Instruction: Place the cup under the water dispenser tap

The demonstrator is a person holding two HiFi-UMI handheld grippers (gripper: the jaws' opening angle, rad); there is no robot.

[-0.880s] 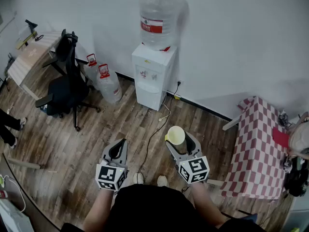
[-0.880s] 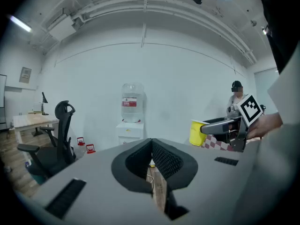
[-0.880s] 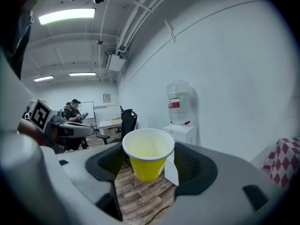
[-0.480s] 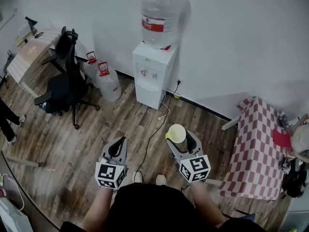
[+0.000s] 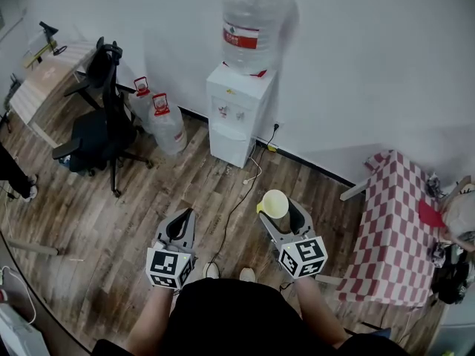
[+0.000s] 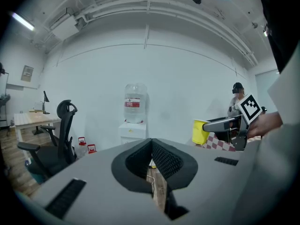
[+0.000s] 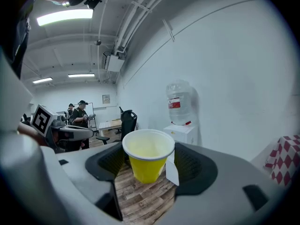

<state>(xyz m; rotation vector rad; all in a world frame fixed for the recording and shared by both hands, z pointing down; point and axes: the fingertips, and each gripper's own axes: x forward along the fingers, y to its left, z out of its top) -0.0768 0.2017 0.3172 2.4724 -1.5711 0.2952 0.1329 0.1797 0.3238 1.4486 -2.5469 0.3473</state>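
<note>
as the left claw (image 6: pixel 151 140) sits closed, the wide right claw (image 7: pixel 149 168) clamps an upright yellow cup (image 7: pixel 148 157).

- Black office chair (image 5: pixel 96 136) on wood-plank floor (image 5: pixel 89 221), near a pale wooden desk (image 5: pixel 41 87) at upper left.
- Two clear jugs with red caps (image 5: pixel 168 127), standing side by side against the white wall (image 5: pixel 371 65), right of the chair.
- Red-and-white checked tablecloth (image 5: pixel 393 236) at far right.
- Thin cable (image 5: pixel 239 202) trailing across the floor.
</note>
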